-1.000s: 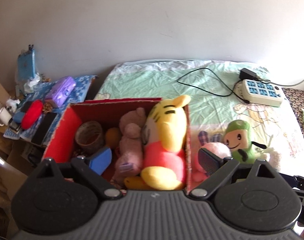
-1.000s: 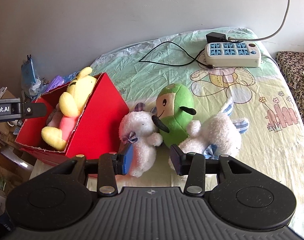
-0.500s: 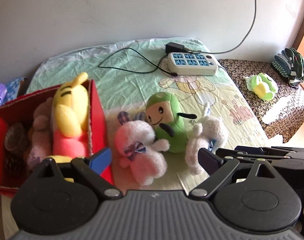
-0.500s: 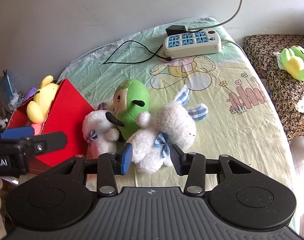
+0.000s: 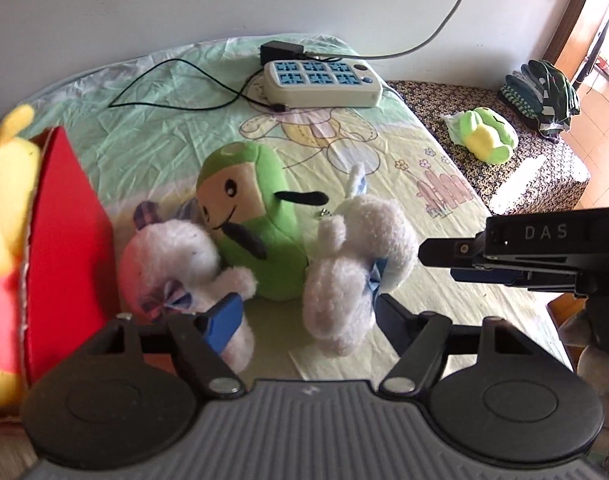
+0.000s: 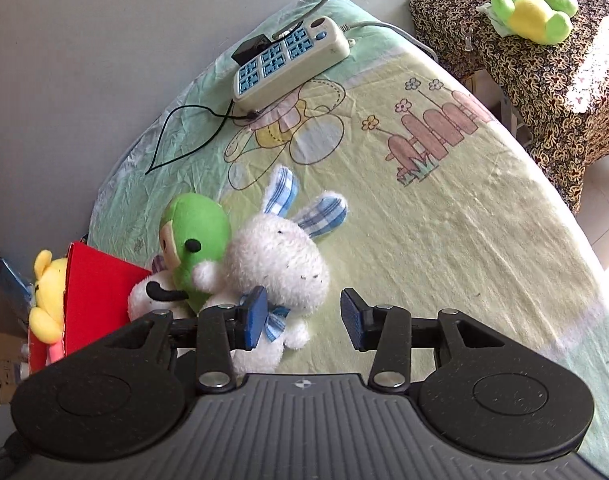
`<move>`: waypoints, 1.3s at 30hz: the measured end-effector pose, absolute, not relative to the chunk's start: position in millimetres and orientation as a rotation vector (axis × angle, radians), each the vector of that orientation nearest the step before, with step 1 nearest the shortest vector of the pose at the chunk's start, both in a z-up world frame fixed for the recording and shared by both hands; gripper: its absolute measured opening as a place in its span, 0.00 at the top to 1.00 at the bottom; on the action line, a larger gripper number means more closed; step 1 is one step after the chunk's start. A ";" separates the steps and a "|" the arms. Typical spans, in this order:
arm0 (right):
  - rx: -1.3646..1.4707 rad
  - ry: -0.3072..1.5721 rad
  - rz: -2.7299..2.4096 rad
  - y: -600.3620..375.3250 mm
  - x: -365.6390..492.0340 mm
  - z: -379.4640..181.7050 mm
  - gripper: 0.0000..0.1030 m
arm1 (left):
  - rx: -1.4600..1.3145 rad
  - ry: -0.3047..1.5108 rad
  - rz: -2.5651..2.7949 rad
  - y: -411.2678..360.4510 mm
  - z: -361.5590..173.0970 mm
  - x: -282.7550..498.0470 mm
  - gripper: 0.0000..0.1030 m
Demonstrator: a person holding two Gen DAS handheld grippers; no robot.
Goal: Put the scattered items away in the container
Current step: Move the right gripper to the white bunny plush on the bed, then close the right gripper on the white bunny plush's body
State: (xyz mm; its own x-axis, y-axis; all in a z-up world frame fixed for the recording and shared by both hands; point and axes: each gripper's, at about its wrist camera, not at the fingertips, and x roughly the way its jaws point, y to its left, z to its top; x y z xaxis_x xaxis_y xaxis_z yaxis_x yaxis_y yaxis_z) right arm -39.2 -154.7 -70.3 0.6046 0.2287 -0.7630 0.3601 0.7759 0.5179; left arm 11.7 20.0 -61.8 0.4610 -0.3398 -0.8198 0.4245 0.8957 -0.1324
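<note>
Red cardboard walls mark the container [image 5: 68, 248] at the far left, already packed with a yellow plush [image 5: 4, 208], which is why the hands work the cluster just beside it. Against that wall leans a pink-tinged white bunny [image 5: 172, 264], pressed by the green plush [image 5: 252, 220], and the blue-eared white bunny [image 5: 356, 260] props against that. The left gripper [image 5: 300, 316] is closing, its jaws straddling both bunnies but pressing neither. Farther right, the right gripper [image 6: 300, 316] hangs half open and empty over the blue-eared bunny's edge, likely lining up a grab.
</note>
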 end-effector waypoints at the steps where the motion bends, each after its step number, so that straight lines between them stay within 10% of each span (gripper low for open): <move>1: 0.694 0.925 -0.084 -154.6 -36.6 -68.5 0.56 | 0.093 0.995 -0.483 16.2 -65.8 14.9 0.28; 10: 0.705 0.927 -0.055 -163.0 -12.9 -79.7 0.56 | 0.092 1.108 -0.607 -11.4 -93.0 12.0 0.55; 27: 0.792 0.924 0.035 -172.5 -9.6 -90.4 0.56 | 0.111 1.022 -0.615 0.0 -69.1 16.4 0.44; 39: 0.892 0.989 0.140 -162.3 -1.0 -115.2 0.38 | 0.085 1.115 -0.599 -4.9 -95.9 28.7 0.58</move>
